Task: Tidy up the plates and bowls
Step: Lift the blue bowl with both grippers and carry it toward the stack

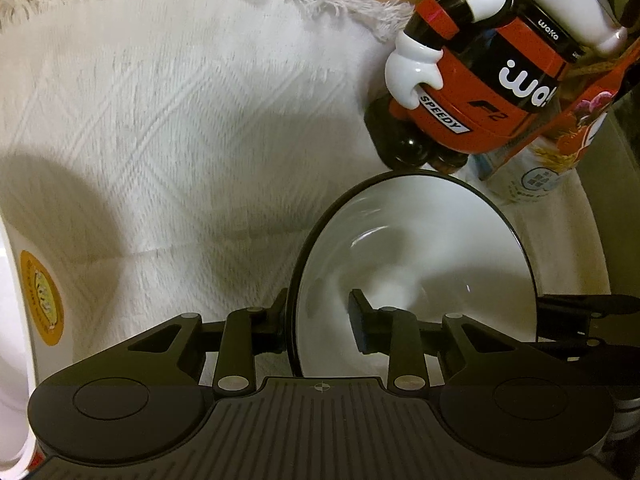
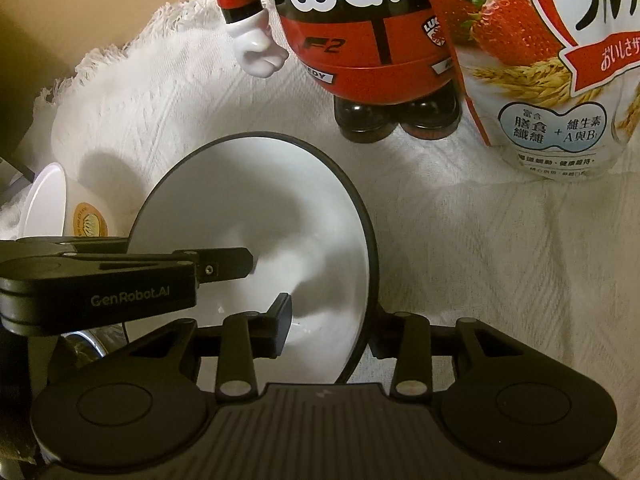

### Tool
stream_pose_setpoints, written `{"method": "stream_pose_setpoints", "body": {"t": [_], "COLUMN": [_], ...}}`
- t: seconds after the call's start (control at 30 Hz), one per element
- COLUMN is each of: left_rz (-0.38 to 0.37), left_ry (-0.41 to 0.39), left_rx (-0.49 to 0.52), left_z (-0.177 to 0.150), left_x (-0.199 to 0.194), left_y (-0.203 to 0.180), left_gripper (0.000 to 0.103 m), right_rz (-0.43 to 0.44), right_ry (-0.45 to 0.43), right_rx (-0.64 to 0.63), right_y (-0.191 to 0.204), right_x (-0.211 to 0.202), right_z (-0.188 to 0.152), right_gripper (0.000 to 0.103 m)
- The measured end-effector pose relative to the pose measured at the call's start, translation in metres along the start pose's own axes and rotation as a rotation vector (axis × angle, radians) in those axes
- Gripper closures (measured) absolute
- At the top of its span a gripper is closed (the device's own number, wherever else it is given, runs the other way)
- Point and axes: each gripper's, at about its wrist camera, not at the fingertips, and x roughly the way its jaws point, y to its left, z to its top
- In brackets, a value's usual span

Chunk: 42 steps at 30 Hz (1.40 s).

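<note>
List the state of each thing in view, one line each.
Bowl: upright on the cloth, empty, rim between both grippers' fingers.
Left gripper: astride the bowl's rim, pads not pressing.
Right gripper: astride the opposite rim, pads not pressing.
Cup: tipped on its side.
Figure: standing.
Cereal bag: upright.

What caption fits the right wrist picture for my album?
Both grippers' jaws straddle the rim of a white bowl on a white cloth, near a red toy figure.

right gripper (image 2: 326, 330): jaws straddle bowl (image 2: 256, 216) rim, gap at pads | left gripper (image 2: 240, 264): reaches into bowl from left | cloth (image 2: 480, 260) beneath | toy figure (image 2: 360, 40), cereal bag (image 2: 540, 72) behind | cup (image 2: 52, 204) left
</note>
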Motion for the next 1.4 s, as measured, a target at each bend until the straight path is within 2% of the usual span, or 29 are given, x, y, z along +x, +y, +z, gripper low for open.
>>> {"method": "stream_pose_setpoints", "body": {"t": [0.23, 0.37, 0.5, 0.9, 1.17, 1.4], "left_rz": [-0.038, -0.004, 0.012, 0.082, 0.048, 0.013], "left_ry": [0.0, 0.012, 0.009, -0.074, -0.093, -0.047], "left_rx": [-0.016, -0.008, -0.013, -0.004, 0.068, 0.107], "left_z": [-0.005, -0.007, -0.009, -0.009, -0.041, -0.09], "left_x": [-0.003, -0.005, -0.011, -0.077, -0.123, -0.121], "left_y": [0.002, -0.003, -0.005, -0.026, -0.074, -0.11], "left_gripper": [0.071, 0.07, 0.069, 0.069, 0.065, 0.065], "right_rz": [0.027, -0.002, 0.012, 0.054, 0.063, 0.079], "right_ry": [0.014, 0.014, 0.008, -0.071, -0.084, 0.002], "right_rx": [0.038, 0.06, 0.077, 0.04, -0.024, -0.017], "right_y": [-0.008, -0.004, -0.001, 0.024, 0.014, -0.017], "right_x": [-0.004, -0.004, -0.01, -0.07, -0.126, -0.141], "right_z": [-0.005, -0.007, -0.008, -0.011, -0.044, -0.093], "right_gripper": [0.065, 0.064, 0.064, 0.065, 0.064, 0.064]}}
